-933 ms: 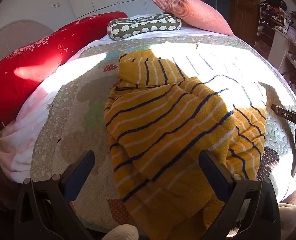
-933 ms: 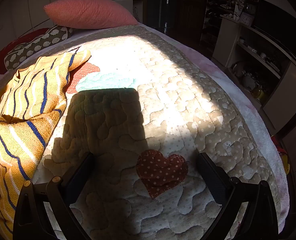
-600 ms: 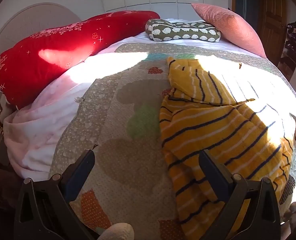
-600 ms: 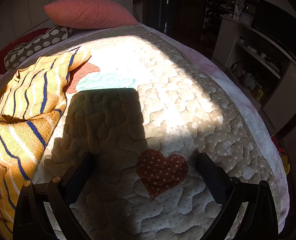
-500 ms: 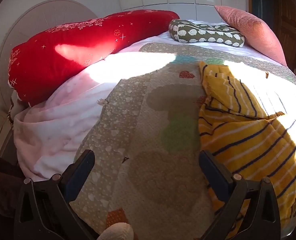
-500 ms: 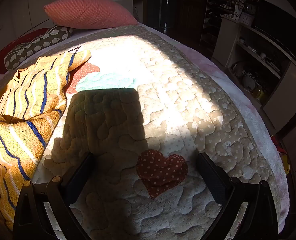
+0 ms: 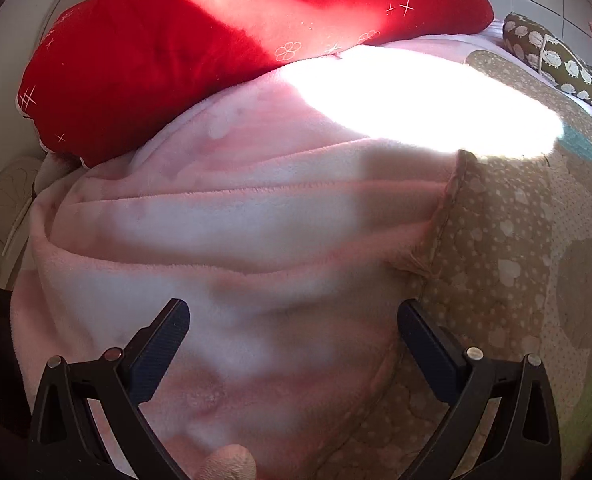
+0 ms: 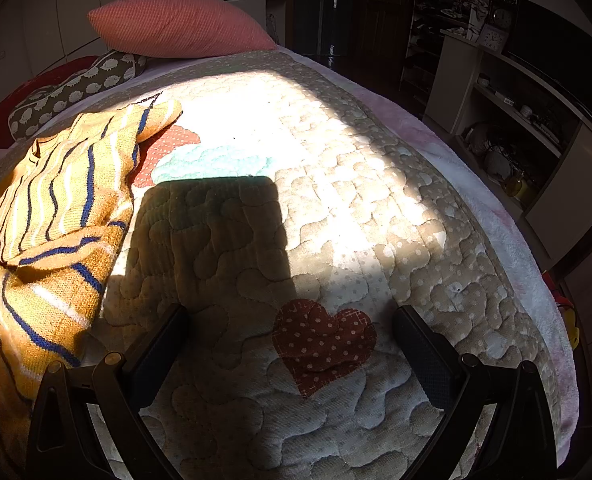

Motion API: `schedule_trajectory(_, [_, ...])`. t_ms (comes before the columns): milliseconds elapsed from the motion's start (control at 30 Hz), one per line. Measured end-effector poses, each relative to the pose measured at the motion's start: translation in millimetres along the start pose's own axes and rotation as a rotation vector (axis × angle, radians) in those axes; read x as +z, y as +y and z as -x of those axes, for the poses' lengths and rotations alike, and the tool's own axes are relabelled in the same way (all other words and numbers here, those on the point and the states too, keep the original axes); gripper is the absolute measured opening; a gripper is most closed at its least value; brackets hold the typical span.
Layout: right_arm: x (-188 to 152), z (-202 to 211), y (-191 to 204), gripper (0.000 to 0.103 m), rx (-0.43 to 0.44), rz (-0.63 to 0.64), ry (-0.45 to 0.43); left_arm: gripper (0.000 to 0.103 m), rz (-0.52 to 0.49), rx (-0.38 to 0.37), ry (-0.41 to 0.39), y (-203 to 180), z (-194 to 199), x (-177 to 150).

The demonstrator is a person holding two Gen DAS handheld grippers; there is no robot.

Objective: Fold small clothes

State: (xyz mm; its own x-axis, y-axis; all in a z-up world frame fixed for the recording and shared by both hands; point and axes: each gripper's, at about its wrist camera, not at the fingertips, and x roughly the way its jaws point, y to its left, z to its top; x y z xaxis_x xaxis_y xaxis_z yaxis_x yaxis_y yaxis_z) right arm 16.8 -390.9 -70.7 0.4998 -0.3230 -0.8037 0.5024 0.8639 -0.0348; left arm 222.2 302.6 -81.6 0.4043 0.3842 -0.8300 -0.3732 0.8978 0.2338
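A yellow knitted sweater with blue and white stripes (image 8: pixel 56 216) lies crumpled on the quilted bedspread (image 8: pixel 335 208), at the left of the right wrist view. My right gripper (image 8: pixel 290 346) is open and empty, low over the quilt to the right of the sweater, above a red heart patch (image 8: pixel 323 340). My left gripper (image 7: pixel 294 340) is open and empty, over a pink fleece blanket (image 7: pixel 236 240) at the bed's left side. The sweater is out of the left wrist view.
A long red pillow (image 7: pixel 216 40) lies beyond the pink blanket. A green patterned bolster (image 8: pixel 76 88) and a pink pillow (image 8: pixel 180 26) sit at the head of the bed. Shelves with clutter (image 8: pixel 515 112) stand to the right of the bed. The quilt's edge (image 7: pixel 447 208) runs beside the left gripper.
My left gripper has swung left, away from the sweater, and now faces the pink blanket and red pillow. My right gripper has not moved.
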Motion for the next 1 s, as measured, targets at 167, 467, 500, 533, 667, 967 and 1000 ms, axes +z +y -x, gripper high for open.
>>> schedule_trajectory(167, [0,0,0,0.102,0.000,0.000,0.000,0.103,0.075,-0.035,0.079,8,-23,-1])
schedule_trajectory(467, [0,0,0,0.102,0.000,0.000,0.000,0.103,0.220,-0.145,0.074,26,-28,-15])
schedule_trajectory(500, [0,0,0,0.102,0.000,0.000,0.000,0.103,0.222,-0.147,0.074,27,-28,-14])
schedule_trajectory(533, [0,0,0,0.102,0.000,0.000,0.000,0.103,0.223,-0.149,0.074,27,-28,-14])
schedule_trajectory(667, [0,0,0,0.102,0.000,0.000,0.000,0.103,0.225,-0.153,0.075,29,-30,-11])
schedule_trajectory(967, [0,0,0,0.102,0.000,0.000,0.000,0.103,0.227,-0.153,0.076,30,-30,-11])
schedule_trajectory(1000, [0,0,0,0.102,0.000,0.000,0.000,0.103,0.227,-0.153,0.076,30,-30,-11])
